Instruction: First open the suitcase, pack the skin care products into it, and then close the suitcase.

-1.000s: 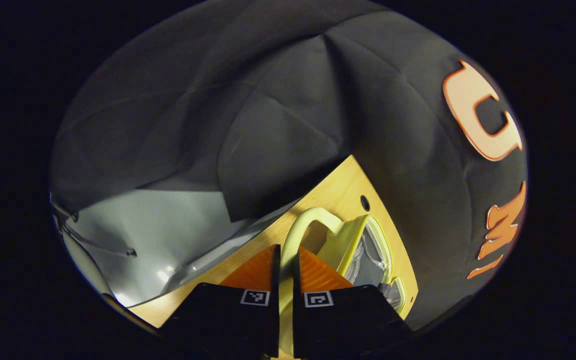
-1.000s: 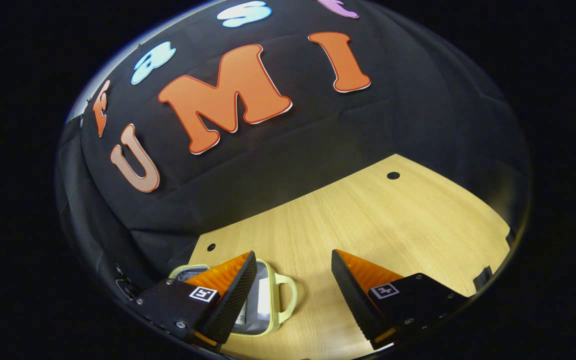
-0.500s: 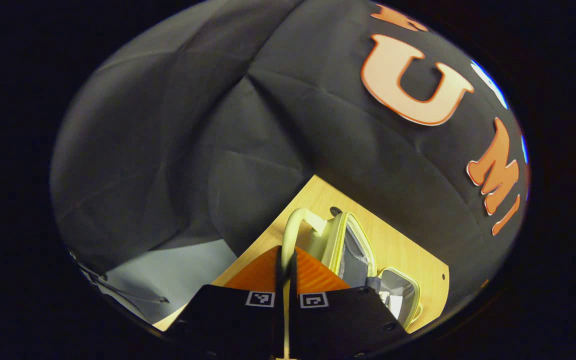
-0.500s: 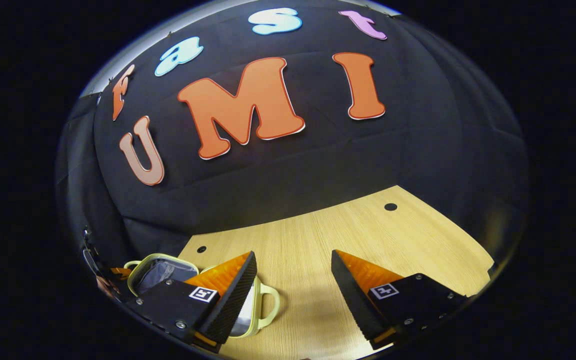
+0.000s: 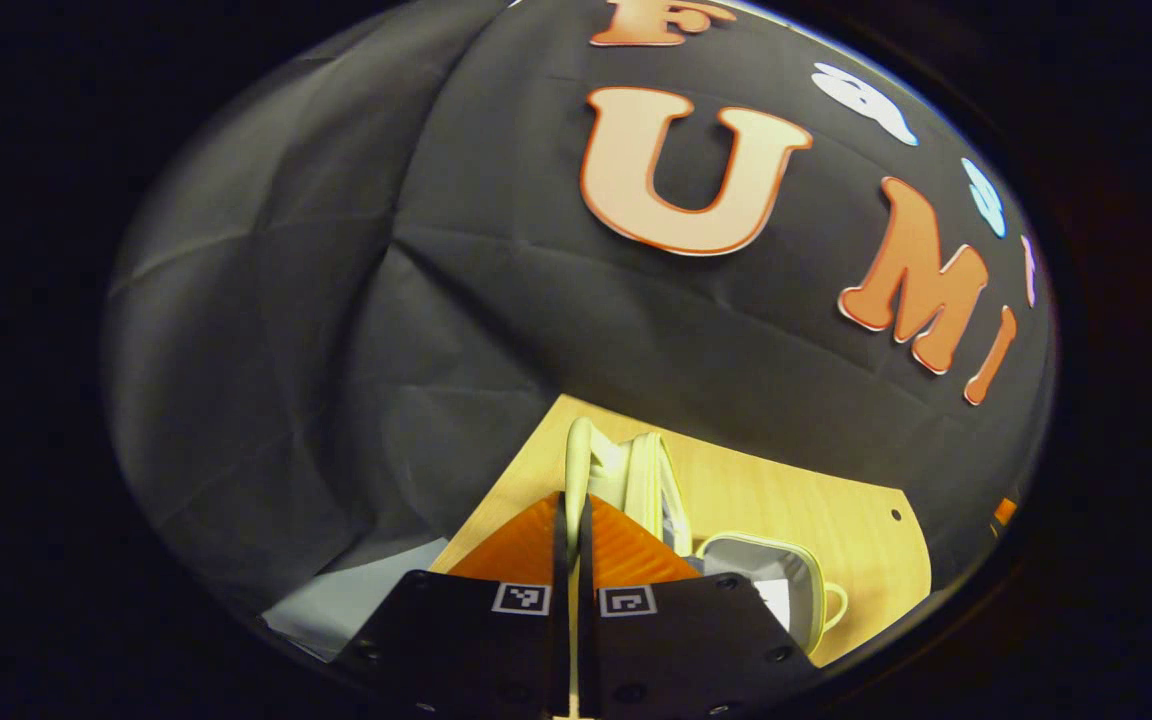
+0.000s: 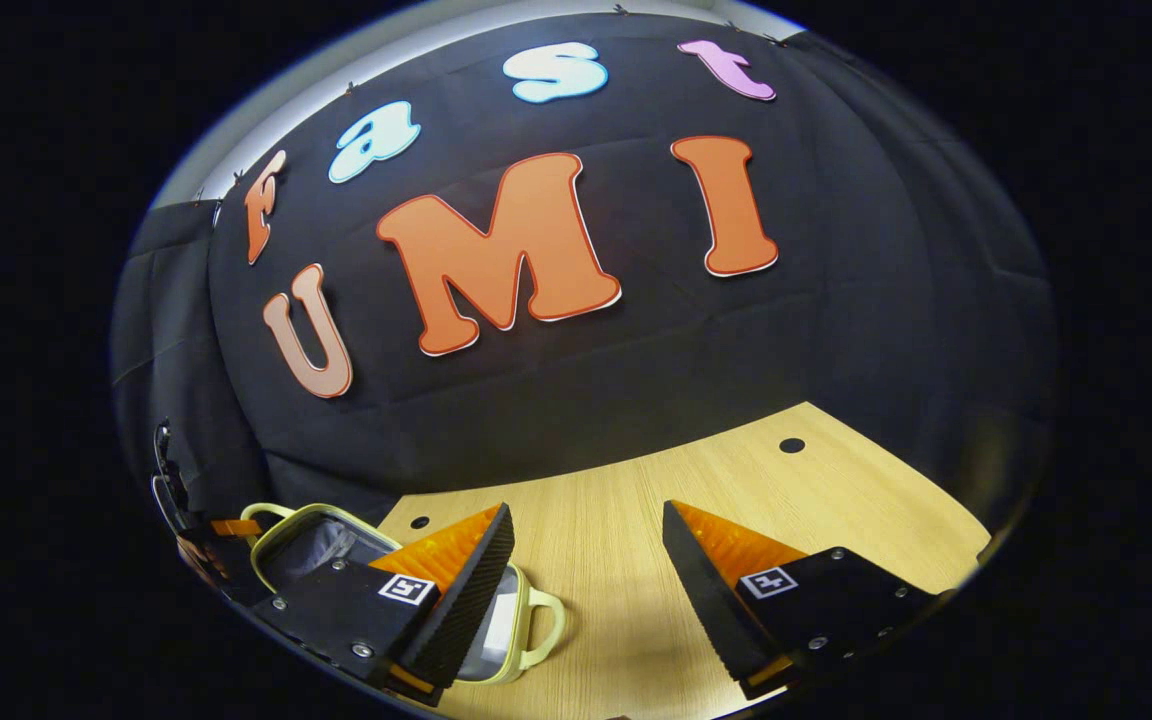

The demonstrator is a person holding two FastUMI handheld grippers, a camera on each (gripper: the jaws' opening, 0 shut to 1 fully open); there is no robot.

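A small pale-yellow suitcase lies open on the wooden table (image 6: 656,500). In the left gripper view my left gripper (image 5: 572,505) is shut on the lid's handle (image 5: 580,452), holding the lid (image 5: 658,490) raised almost upright, edge-on. The base half (image 5: 771,580) lies flat to the right, with a grey lining and a white item inside. In the right gripper view my right gripper (image 6: 586,525) stands open above the bare table, with the suitcase (image 6: 311,545) and its base handle (image 6: 548,635) behind and below its left finger. The left gripper (image 6: 221,530) shows at the lid's far-left handle.
The table's far edge meets the black cloth wall. Small round holes (image 6: 791,445) mark the tabletop near the back. Past the table's left edge in the left gripper view lies a pale floor (image 5: 366,600).
My left gripper has swung the lid up and over toward the base, from lying flat to near upright. The right gripper has stayed open and drifted slightly.
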